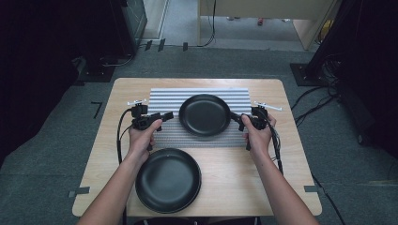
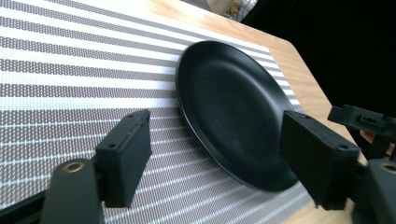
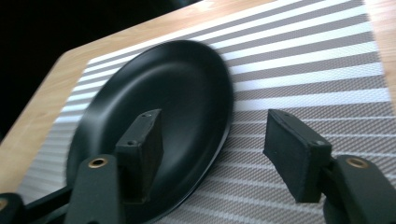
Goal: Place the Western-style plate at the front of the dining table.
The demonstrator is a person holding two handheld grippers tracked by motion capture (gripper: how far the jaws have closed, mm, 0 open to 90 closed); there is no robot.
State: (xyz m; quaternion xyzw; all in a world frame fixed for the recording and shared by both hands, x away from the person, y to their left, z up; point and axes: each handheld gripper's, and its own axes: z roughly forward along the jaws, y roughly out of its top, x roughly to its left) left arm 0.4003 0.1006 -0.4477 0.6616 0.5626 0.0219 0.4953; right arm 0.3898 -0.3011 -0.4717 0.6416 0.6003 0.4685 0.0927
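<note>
Nearest, one of two black plates point(image 1: 168, 180) sits on the bare wooden surface point(image 1: 263, 173). Beyond it, the two tools flank the second plate point(image 1: 204, 114), which lies flat on the single striped mat point(image 1: 164, 99). Left tool point(image 1: 162, 119) and right tool point(image 1: 237, 119) both stand released, gripping nothing, just beside its rim.

Two plain black plates are recorded: the far plate point(image 1: 204, 114) on a placemat point(image 1: 164, 99) woven in grey and white stripes, and the near plate point(image 1: 168, 179) on the light wood-grain table point(image 1: 291, 154). Both the left gripper point(image 1: 165, 115) and the right gripper point(image 1: 236, 117) are noted as black, with brass-coloured rivets. The floor point(image 1: 56, 122) is observed as dark grey carpet.
</note>
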